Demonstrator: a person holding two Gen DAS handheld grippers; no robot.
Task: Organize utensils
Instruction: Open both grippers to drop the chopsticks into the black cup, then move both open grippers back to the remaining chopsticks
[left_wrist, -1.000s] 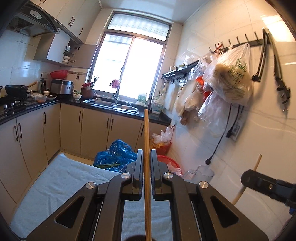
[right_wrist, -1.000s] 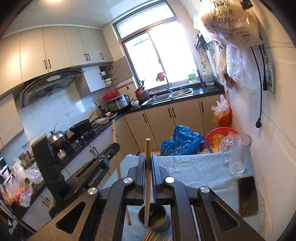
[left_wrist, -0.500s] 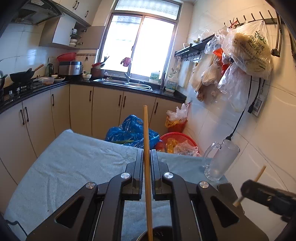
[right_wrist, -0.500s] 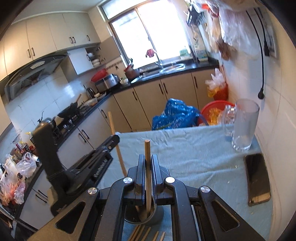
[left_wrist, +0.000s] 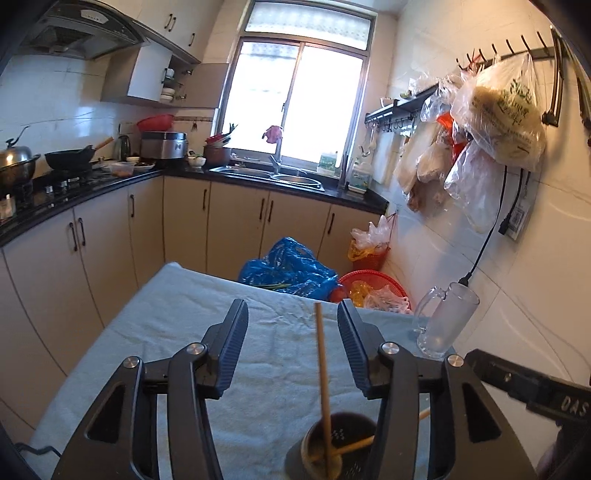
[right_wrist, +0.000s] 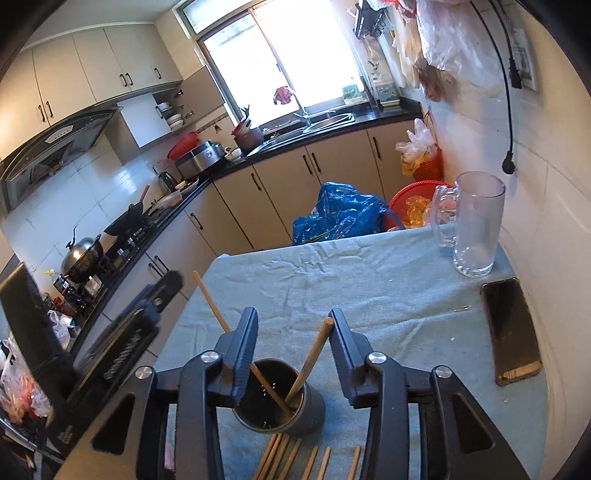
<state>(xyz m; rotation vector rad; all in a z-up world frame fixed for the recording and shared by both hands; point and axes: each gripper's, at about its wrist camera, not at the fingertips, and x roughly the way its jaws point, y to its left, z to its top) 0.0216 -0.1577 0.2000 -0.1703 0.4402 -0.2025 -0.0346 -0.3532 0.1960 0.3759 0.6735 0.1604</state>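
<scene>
A dark perforated utensil cup stands on the blue-grey cloth of the table. Two wooden chopsticks lean inside it, free of any grip. In the left wrist view the cup sits low between the fingers, with one chopstick standing up. My left gripper is open above the cup. My right gripper is open around the cup from the other side. Several more chopsticks lie flat on the cloth in front of the cup.
A glass mug stands at the far right of the table by the tiled wall. A dark phone lies near it. Blue bag and red basket sit on the floor beyond. Kitchen counters run along the left.
Both grippers have opened and let go of their chopsticks, which now lean in the cup. Both cameras have tilted down toward the table.
</scene>
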